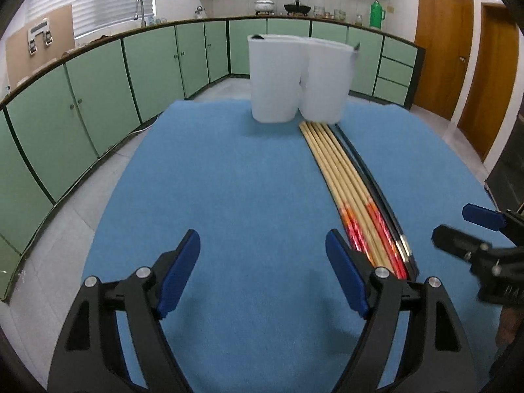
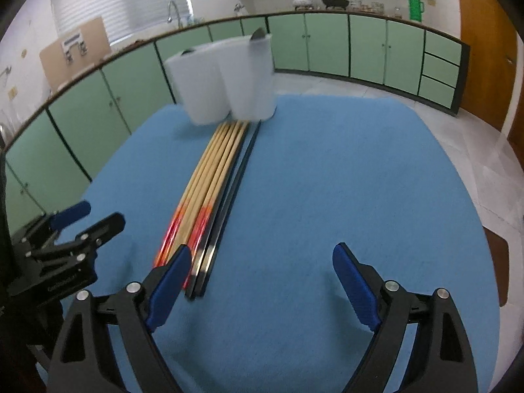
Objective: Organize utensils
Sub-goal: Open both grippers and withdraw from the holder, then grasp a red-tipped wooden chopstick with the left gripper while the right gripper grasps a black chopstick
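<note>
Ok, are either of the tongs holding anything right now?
Nothing is held. The left tongs and right tongs are both open over the blue mat; the chopsticks lie untouched.

A row of long wooden chopsticks (image 1: 340, 177) lies on the blue felt table mat (image 1: 229, 180), two thin black chopsticks (image 2: 234, 180) just right of it, its far ends before two white plastic holder cups (image 1: 294, 78) standing side by side.

Even indoor light, motion blur, fisheye
</note>
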Available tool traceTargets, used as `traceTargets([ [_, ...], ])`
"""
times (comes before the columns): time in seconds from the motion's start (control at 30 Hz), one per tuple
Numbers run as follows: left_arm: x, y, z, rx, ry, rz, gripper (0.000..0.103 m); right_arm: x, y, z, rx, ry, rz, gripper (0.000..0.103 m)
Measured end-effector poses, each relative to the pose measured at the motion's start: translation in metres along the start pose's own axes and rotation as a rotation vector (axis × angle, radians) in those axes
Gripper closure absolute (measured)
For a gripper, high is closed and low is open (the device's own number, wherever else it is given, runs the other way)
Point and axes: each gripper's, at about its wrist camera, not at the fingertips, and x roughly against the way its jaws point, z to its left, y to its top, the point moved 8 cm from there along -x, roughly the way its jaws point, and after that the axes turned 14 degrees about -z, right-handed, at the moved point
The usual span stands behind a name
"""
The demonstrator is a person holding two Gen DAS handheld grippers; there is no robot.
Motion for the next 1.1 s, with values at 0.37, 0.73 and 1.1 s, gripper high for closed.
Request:
traceTargets([
  [0.37, 0.003, -0.008, -0.005, -0.01, 0.004, 0.013, 0.024, -0.007, -0.029, 0.013, 0.073, -0.03, 0.062, 0.018],
  [0.73, 0.001, -0.01, -0.002, -0.005, 0.01, 0.029, 0.023, 0.0, -0.025, -0.006, 0.051, -0.081, 0.057, 0.019],
  [1.1, 0.003, -0.016, -0.006, -0.021, 0.003, 0.047, 0.022, -0.001, -0.031, 0.023, 0.07, -0.006, 0.044, 0.073],
])
